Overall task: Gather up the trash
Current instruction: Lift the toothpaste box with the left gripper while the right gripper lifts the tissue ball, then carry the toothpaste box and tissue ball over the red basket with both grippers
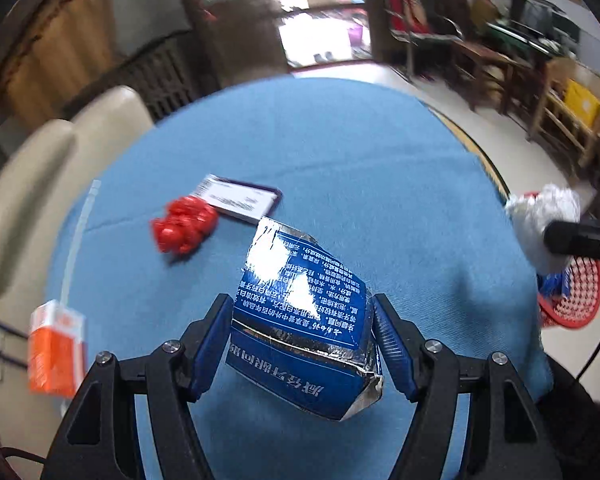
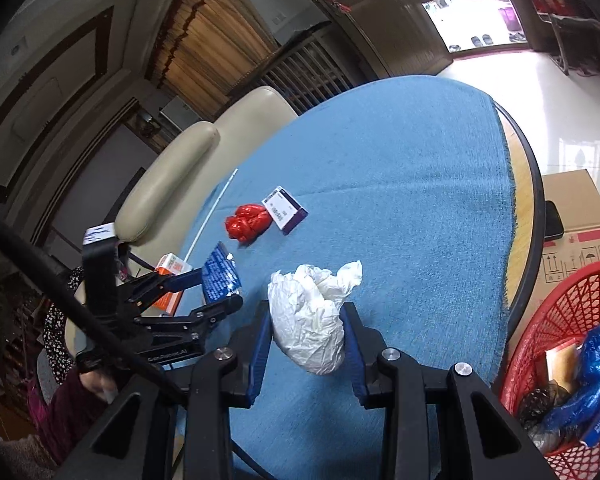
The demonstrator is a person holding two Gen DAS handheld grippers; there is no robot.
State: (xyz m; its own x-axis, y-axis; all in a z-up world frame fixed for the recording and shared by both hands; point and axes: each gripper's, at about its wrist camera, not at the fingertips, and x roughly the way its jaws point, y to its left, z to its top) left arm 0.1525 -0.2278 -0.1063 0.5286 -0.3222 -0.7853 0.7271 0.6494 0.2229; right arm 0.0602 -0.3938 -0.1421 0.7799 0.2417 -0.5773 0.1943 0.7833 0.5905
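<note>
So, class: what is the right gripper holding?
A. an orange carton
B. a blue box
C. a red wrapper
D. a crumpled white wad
D: the right gripper has its pads pressed on the crumpled white wad, while the blue box sits in the left gripper.

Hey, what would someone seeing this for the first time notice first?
Probably the two loaded grippers: the left gripper clamps a crushed blue carton, and the right gripper grips a crumpled white wad, both above the blue tablecloth. Next, the red wrapper ball mid-table, and the red basket of trash off the table's right edge.
</note>
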